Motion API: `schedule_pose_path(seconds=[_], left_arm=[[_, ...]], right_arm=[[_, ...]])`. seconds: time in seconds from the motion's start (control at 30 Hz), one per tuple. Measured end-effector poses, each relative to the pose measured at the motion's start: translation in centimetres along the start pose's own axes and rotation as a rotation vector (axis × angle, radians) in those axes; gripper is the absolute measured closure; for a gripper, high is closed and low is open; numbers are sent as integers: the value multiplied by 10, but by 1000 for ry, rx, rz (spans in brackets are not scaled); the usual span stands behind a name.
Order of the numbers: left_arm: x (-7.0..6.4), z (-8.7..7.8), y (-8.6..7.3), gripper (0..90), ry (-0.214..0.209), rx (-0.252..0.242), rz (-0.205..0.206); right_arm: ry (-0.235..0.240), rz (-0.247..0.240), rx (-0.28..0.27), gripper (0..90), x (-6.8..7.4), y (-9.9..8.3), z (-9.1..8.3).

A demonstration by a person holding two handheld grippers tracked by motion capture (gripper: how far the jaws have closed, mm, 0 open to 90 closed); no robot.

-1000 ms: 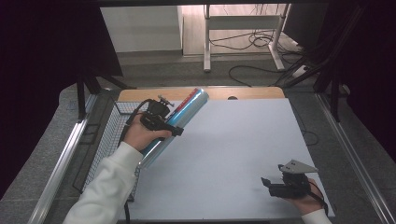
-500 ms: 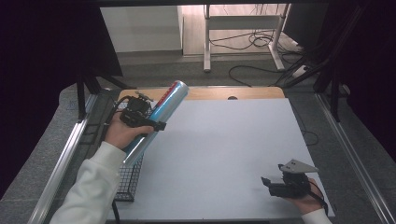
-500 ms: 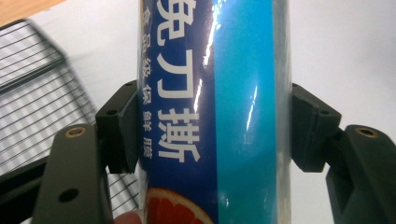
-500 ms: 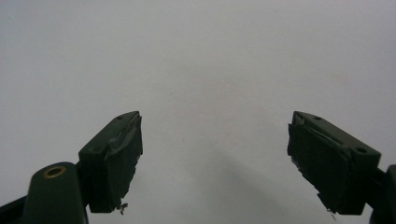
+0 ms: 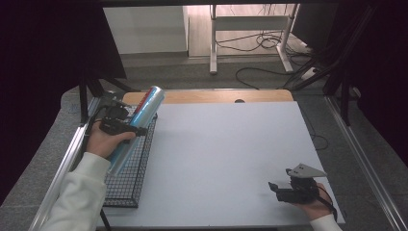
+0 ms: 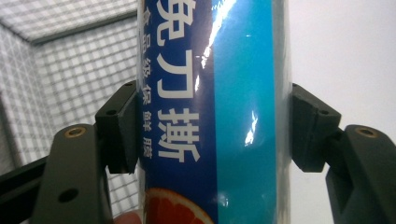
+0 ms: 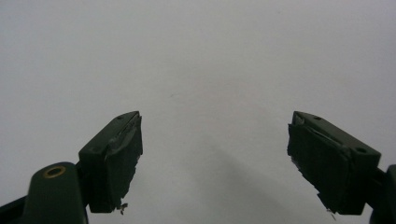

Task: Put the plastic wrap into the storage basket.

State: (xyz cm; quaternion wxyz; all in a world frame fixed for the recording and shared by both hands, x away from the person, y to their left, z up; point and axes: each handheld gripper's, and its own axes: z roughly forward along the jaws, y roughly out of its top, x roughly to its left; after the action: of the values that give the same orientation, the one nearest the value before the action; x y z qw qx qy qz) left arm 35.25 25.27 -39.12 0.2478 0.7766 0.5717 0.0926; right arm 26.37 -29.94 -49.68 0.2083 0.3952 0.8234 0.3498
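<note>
Gripping long blue-and-teal cling-film roll (image 5: 138,125) mid-length, your left gripper (image 6: 212,135) fingers clamp both sides, balancing it tilted over black wire-mesh basket (image 5: 132,185). Your right gripper (image 7: 215,158), fingers spread, empty, rests low on white tabletop (image 5: 231,144).

- The cling-film tube (image 6: 215,116) is wrapped in a glossy blue and teal film, on which bright streaks of light are reflected.
- The left gripper (image 6: 212,128) is made of matt black plastic, with brass-coloured inserts set in its arms.
- The pads (image 7: 119,158) of the right gripper (image 7: 215,163) are seen as matt and dark, frayed at the edges.
- The wire basket (image 5: 132,180) is built of thin black metal mesh.
- The table (image 5: 231,144) is covered by a smooth, matt white surface; a strip of bare wood (image 5: 211,96) is shown along its far edge.
- The sleeve (image 5: 77,197) is made of soft white cloth.
</note>
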Motion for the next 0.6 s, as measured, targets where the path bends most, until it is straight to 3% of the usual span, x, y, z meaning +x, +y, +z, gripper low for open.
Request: schedule_pose_path(seconds=[0.27, 0.6], left_arm=[[16, 9, -19, 317, 47, 26, -71], [33, 34, -34, 317, 86, 72, -151]], right_arm=[[7, -7, 0, 180, 0, 1, 2], [5, -11, 3, 180, 0, 2, 3]])
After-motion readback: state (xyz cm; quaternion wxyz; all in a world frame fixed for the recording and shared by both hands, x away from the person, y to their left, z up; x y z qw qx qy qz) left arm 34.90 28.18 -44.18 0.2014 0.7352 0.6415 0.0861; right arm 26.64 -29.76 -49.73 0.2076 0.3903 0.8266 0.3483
